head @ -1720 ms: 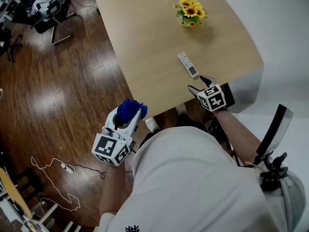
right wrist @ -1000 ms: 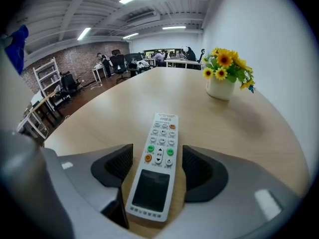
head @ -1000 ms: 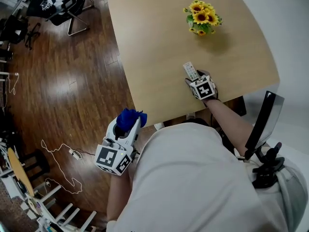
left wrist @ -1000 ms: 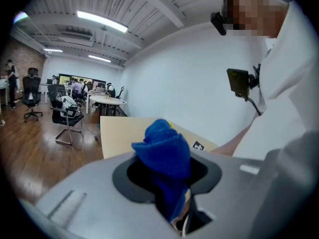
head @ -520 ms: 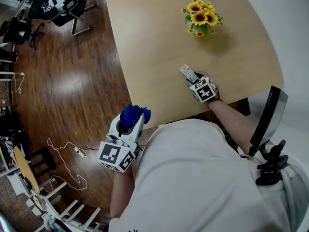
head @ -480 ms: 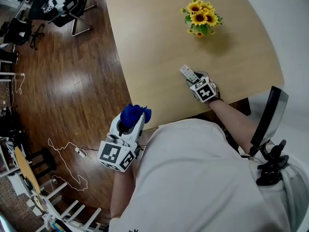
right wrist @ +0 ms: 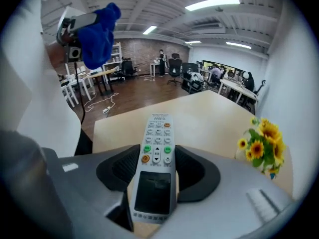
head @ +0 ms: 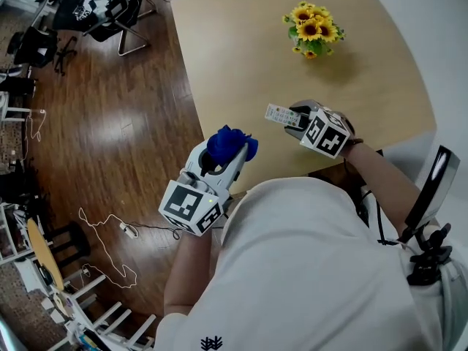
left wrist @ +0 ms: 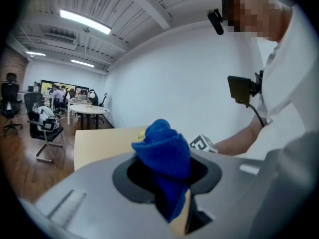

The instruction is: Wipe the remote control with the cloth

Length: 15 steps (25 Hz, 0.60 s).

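Note:
A light grey remote control (right wrist: 156, 169) with green, orange and white buttons is clamped between the jaws of my right gripper (right wrist: 158, 169); the jaws closed on it within the last second. In the head view the remote control (head: 281, 115) sticks out leftward from my right gripper (head: 298, 118), lifted above the wooden table (head: 241, 57). My left gripper (head: 228, 152) is shut on a bunched blue cloth (head: 228, 144), held over the table's near edge, left of the remote. In the left gripper view the blue cloth (left wrist: 164, 153) fills the jaws of my left gripper (left wrist: 167, 178).
A small pot of sunflowers (head: 313, 29) stands on the table's far right part. Dark wooden floor (head: 88, 137) lies to the left, with a white cable (head: 110, 232) on it and chairs (head: 102, 9) at the upper left.
My right gripper has closed on the remote, lifted it off the table and rolled, so the remote now points left. My left gripper with the cloth has risen toward the table.

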{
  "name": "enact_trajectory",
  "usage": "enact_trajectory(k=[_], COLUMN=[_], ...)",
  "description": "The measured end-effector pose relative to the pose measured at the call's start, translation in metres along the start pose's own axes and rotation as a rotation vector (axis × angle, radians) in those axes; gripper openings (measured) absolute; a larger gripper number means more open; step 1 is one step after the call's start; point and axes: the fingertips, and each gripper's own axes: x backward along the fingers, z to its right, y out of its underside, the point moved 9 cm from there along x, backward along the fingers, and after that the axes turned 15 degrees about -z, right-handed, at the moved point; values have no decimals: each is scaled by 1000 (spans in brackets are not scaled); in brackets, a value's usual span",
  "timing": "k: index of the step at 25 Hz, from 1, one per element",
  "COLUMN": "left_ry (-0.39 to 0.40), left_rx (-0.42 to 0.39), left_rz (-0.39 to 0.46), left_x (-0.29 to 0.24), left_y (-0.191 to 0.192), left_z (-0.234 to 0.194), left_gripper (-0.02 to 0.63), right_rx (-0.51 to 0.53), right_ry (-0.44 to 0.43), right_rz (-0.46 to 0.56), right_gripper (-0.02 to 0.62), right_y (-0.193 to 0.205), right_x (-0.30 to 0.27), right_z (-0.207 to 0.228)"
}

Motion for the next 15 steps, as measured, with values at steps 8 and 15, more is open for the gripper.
enact_trajectory(k=[8, 15], left_ry=[195, 241], left_rx=[-140, -159], left_rz=[43, 10], left_x=[-62, -89], left_y=[-31, -25], left_z=[18, 25], left_gripper=[145, 144], right_rx=[113, 112], right_ry=[-19, -21], right_rz=[84, 82], right_gripper=[219, 219], right_y=[-61, -69], right_x=[56, 69], right_z=[-25, -27])
